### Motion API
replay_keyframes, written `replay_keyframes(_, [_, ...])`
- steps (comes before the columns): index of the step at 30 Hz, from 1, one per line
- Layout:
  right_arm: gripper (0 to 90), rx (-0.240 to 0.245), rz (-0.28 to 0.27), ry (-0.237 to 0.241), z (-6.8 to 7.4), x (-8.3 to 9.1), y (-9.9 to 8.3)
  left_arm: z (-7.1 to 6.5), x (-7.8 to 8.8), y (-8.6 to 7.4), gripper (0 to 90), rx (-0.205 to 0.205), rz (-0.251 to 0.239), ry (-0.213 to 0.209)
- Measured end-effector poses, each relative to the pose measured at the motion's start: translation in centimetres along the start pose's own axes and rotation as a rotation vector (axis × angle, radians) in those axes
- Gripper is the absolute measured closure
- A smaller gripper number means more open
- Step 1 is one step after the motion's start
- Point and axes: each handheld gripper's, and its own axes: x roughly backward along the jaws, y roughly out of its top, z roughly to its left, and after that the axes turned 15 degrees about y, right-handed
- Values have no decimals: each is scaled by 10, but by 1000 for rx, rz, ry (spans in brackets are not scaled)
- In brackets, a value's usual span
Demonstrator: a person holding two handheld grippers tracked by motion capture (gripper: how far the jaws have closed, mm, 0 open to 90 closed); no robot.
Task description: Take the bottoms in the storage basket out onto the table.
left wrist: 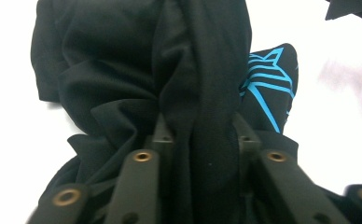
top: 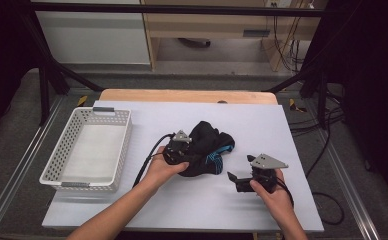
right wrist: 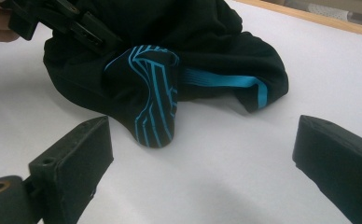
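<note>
The left tongs (top: 182, 150) pinch a fold of the black garment (top: 207, 145). The right tongs (right wrist: 202, 154) stand open over the desk (top: 192, 205), near the garment.

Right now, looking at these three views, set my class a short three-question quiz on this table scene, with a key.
1. True or false: the left gripper has a fold of the black garment with blue stripes between its jaws.
2. Which gripper has open jaws with nothing in them? A. left B. right
3. On which side of the garment, in the high view, does the white perforated basket stand?

Key:
1. True; the left gripper view shows the cloth bunched between its jaws.
2. B; the right gripper stands apart from the garment, over the white table mat.
3. On the left, and nothing lies in it.
</note>
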Motion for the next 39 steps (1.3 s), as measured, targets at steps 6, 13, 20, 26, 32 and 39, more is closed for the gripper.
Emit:
replay_keyframes(6, [53,-1,0,0,0,0,0,-2,2,1,492,-30,-32,29])
replay_keyframes(13, [52,-2,2,1,0,0,0,-2,3,3,396,1,-59,32])
replay_keyframes(20, [52,-3,3,1,0,0,0,-4,2,4,205,18,-66,40])
replay_keyframes(26, [51,-2,5,0,0,0,0,-5,2,7,105,28,-71,40])
replay_keyframes(32, [51,-1,6,3,0,0,0,-7,3,8,99,37,-81,39])
replay_keyframes(39, [50,-3,2,1,0,0,0,-9,4,9,97,41,-84,35])
